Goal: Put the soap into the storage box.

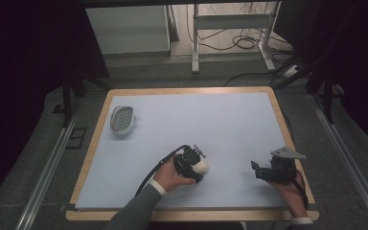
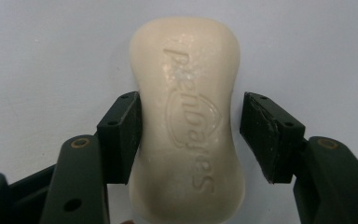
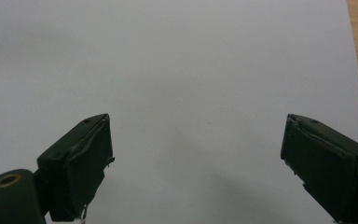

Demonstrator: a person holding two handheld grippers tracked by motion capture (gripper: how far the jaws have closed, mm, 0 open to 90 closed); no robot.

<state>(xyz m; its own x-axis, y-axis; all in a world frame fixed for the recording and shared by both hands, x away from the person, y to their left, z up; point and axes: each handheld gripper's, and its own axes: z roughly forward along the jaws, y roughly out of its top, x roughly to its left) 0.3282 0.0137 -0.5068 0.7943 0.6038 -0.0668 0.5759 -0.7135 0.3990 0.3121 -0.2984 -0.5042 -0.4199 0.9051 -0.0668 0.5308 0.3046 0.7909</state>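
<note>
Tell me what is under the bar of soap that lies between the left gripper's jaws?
The soap lies on the pale blue table top, which shows all around it. The patch directly beneath is covered by the soap itself, so nothing there can be seen.

Cream soap bar (image 2: 189,116) flat on table (image 2: 37,56)

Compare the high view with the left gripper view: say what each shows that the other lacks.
High view alone: the soap dish at the table's far left, the right gripper with open jaws, the wooden table edge, both hands. Left gripper view alone: raised lettering on the soap, one pad touching it, a gap at the other pad. Both: the soap, the left gripper, the pale tabletop.
</note>
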